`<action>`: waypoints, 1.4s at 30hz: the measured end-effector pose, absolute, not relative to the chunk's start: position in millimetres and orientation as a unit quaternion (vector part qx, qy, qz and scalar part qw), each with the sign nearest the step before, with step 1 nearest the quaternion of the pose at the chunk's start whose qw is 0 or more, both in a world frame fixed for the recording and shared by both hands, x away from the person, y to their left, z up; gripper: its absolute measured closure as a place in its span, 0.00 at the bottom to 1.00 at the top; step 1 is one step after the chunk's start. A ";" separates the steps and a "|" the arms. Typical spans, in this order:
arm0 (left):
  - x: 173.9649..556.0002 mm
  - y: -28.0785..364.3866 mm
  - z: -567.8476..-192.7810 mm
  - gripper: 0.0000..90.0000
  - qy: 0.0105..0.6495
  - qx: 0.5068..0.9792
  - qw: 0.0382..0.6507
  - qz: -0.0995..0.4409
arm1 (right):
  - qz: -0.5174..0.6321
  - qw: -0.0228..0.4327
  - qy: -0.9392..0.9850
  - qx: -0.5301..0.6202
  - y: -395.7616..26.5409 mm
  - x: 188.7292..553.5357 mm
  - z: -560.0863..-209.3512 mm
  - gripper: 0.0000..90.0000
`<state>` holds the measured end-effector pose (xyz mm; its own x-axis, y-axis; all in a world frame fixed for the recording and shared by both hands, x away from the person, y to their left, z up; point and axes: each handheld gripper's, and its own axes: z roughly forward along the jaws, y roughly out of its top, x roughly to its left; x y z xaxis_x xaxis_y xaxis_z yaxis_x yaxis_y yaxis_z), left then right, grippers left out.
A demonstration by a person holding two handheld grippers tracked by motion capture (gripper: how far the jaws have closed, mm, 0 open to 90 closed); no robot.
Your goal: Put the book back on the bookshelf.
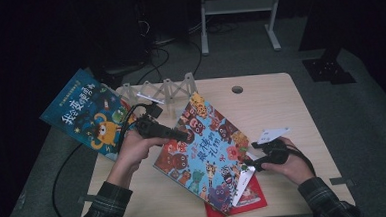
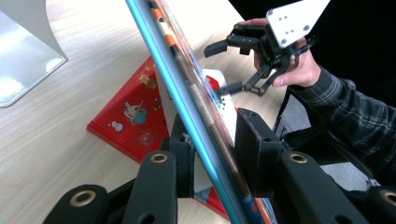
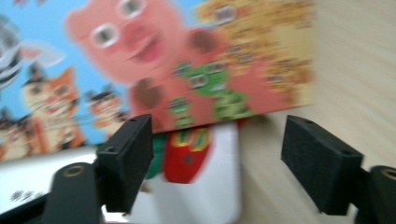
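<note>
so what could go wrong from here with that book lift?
1. The left gripper pinches only the edge of the tilted monster book; it could slip or swing down.
2. The right gripper is open beside the book's corner, giving no support.
3. The red book underneath could get dragged.

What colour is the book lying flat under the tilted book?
Red, with small cartoon pictures on the cover; the left gripper view shows it best.
</note>
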<state>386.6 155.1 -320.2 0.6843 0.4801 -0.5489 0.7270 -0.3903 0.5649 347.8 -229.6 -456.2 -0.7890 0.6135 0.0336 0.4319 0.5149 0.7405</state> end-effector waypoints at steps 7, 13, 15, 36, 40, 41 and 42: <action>387.5 154.3 -305.9 0.80 0.360 0.827 0.408 -0.140 | 0.395 0.190 0.798 0.413 -265.7 363.9 -455.6 0.32; 387.8 149.8 -295.1 0.80 0.354 0.840 0.390 -0.128 | 0.360 0.213 0.786 0.455 -281.4 377.3 -467.3 0.32; 388.4 148.6 -290.9 0.81 0.348 0.846 0.385 -0.122 | 0.348 0.216 0.789 0.459 -282.0 379.8 -471.2 0.32; 379.7 138.5 -250.3 0.88 0.312 0.873 0.365 -0.085 | 0.325 0.221 0.800 0.453 -276.1 382.9 -477.8 0.32; 375.2 137.9 -241.8 0.88 0.306 0.879 0.361 -0.063 | 0.324 0.222 0.801 0.452 -276.0 383.1 -478.1 0.32; 374.5 138.0 -240.1 0.88 0.305 0.880 0.359 -0.057 | 0.324 0.222 0.801 0.453 -275.8 383.0 -478.0 0.32; 373.8 138.1 -238.5 0.88 0.306 0.881 0.357 -0.054 | 0.324 0.222 0.800 0.453 -275.6 383.0 -478.0 0.32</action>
<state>373.8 138.1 -238.5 0.8069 0.5006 -0.3136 0.5777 -0.5577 0.5961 383.0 -275.6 -478.0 -0.4908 0.8690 -0.0629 0.5809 0.3802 0.7198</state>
